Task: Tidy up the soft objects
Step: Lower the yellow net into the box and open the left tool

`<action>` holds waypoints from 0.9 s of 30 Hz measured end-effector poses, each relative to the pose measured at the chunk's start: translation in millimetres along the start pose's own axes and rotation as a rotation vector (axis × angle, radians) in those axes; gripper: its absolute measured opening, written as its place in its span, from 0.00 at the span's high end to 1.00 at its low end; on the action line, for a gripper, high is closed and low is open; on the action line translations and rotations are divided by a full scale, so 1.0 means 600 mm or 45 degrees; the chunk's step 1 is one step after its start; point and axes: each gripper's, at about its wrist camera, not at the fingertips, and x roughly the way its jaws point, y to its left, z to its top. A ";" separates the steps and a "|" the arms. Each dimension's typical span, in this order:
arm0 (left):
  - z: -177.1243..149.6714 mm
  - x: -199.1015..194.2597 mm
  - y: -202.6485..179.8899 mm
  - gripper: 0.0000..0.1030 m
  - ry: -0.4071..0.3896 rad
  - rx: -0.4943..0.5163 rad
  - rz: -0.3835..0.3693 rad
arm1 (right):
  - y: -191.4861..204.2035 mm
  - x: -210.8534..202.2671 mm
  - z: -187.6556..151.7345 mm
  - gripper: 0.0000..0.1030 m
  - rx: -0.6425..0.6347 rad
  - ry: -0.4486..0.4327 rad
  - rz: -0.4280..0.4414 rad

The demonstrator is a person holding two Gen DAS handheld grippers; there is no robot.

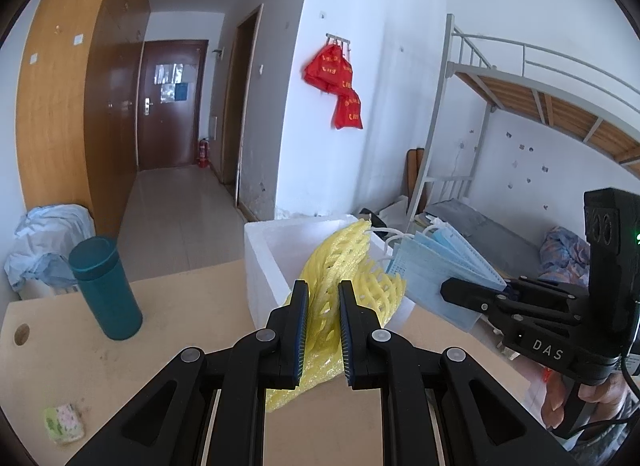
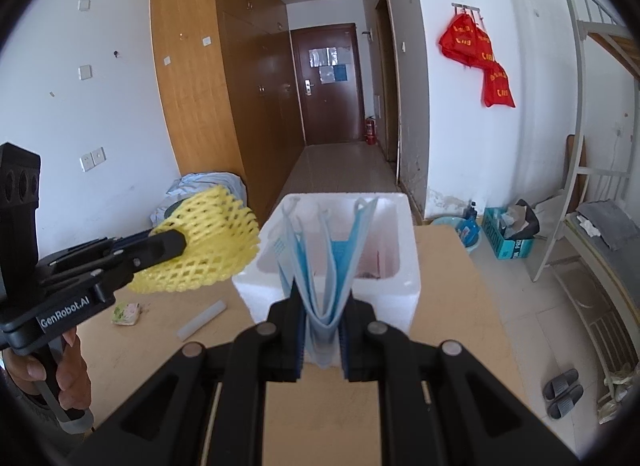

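My left gripper [image 1: 323, 286] is shut on a yellow foam fruit net [image 1: 348, 262], held up in front of the near side of a white foam box [image 1: 264, 266]. In the right wrist view the same left gripper [image 2: 178, 242] and net [image 2: 208, 246] hang left of the box [image 2: 384, 298]. My right gripper [image 2: 323, 294] is shut on a folded bunch of blue face masks [image 2: 326, 258], upright before the box's open top. From the left wrist view the right gripper [image 1: 450, 289] and the masks [image 1: 432, 266] sit just right of the net.
A tan table [image 1: 192, 346] carries a teal bottle [image 1: 106, 286] at the left and a small floral cloth [image 1: 64, 424] near the front corner. A white tube [image 2: 202, 320] lies left of the box. A bunk bed [image 1: 520, 113] stands to the right; a hallway runs beyond.
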 end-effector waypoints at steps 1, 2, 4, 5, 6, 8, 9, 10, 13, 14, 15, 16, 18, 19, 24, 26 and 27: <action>0.002 0.003 0.003 0.85 0.000 0.001 -0.001 | -0.002 0.003 0.003 0.84 0.001 0.002 0.001; 0.005 0.010 0.004 0.85 -0.001 0.000 -0.001 | -0.003 0.006 0.005 0.84 0.001 0.005 -0.001; 0.011 0.020 0.007 0.85 -0.002 -0.001 -0.005 | -0.005 0.013 0.008 0.84 0.000 0.008 -0.012; 0.014 0.026 0.008 0.85 0.000 -0.002 -0.003 | -0.008 0.016 0.010 0.84 0.002 0.011 -0.015; 0.017 0.032 0.010 0.85 0.002 -0.007 -0.005 | -0.012 0.021 0.012 0.84 0.004 0.015 -0.020; 0.022 0.041 0.018 0.85 0.006 -0.013 -0.009 | -0.018 0.030 0.016 0.84 0.011 0.024 -0.028; 0.025 0.048 0.020 0.85 0.008 -0.014 -0.010 | -0.022 0.035 0.017 0.84 0.014 0.027 -0.033; 0.028 0.056 0.020 0.85 0.011 -0.012 -0.011 | -0.026 0.040 0.018 0.84 0.017 0.033 -0.035; 0.037 0.075 0.019 0.85 0.014 -0.012 -0.016 | -0.031 0.048 0.020 0.84 0.023 0.040 -0.043; 0.038 0.082 0.018 0.85 0.017 -0.013 -0.018 | -0.032 0.050 0.022 0.84 0.025 0.041 -0.045; 0.040 0.092 0.017 0.85 0.024 -0.011 -0.021 | -0.034 0.053 0.023 0.84 0.026 0.041 -0.047; 0.042 0.100 0.017 0.85 0.029 -0.011 -0.024 | -0.035 0.055 0.023 0.84 0.026 0.043 -0.051; 0.044 0.119 0.016 0.85 0.047 -0.014 -0.036 | -0.037 0.058 0.023 0.84 0.027 0.047 -0.058; 0.045 0.125 0.017 0.85 0.050 -0.017 -0.038 | -0.038 0.060 0.024 0.84 0.026 0.047 -0.062; 0.052 0.163 0.015 0.85 0.072 -0.017 -0.044 | -0.044 0.059 0.022 0.84 0.044 0.041 -0.073; 0.052 0.174 0.013 0.85 0.075 -0.012 -0.041 | -0.048 0.059 0.023 0.84 0.045 0.039 -0.077; 0.052 0.179 0.012 0.85 0.076 -0.011 -0.039 | -0.048 0.058 0.022 0.84 0.046 0.039 -0.078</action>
